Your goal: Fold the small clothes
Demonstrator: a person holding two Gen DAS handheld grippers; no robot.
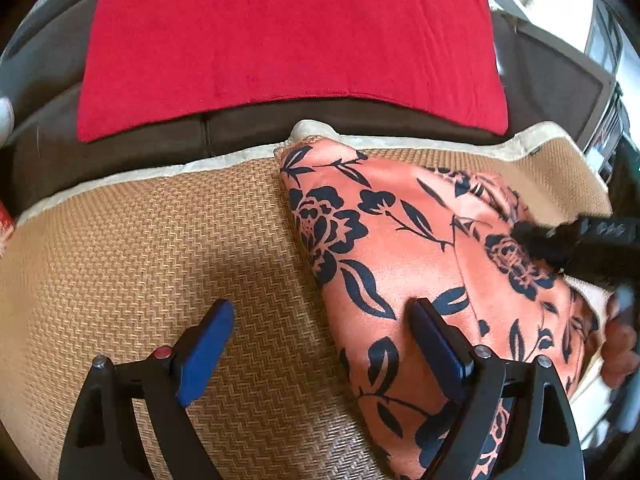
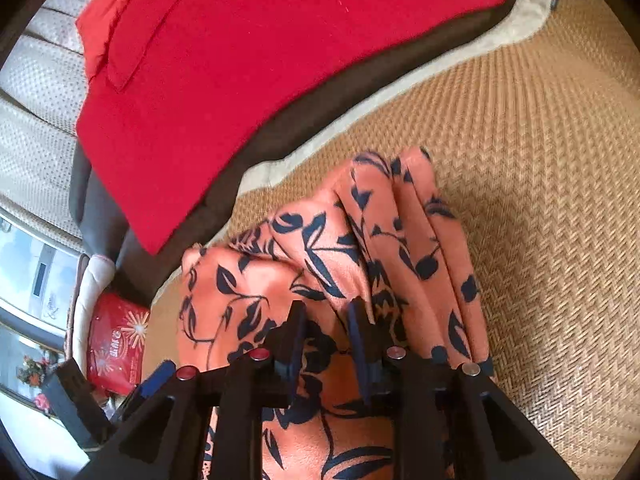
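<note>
An orange garment with a dark blue floral print [image 1: 404, 248] lies on a woven straw mat [image 1: 140, 264]. My left gripper [image 1: 320, 312] is open and empty, its right finger over the garment's left edge and its left finger over bare mat. In the right wrist view the garment [image 2: 360, 248] is bunched into folds. My right gripper [image 2: 326, 312] has its jaws close together over the cloth with a fold between them; the grip itself is not clear. The right gripper also shows, blurred, at the right of the left wrist view [image 1: 560, 244].
A red cloth [image 1: 288, 36] lies spread on a dark brown sofa cushion [image 1: 240, 128] behind the mat. A red printed bag [image 2: 116, 340] and a window lie at the left of the right wrist view. The mat has a cream border [image 2: 440, 64].
</note>
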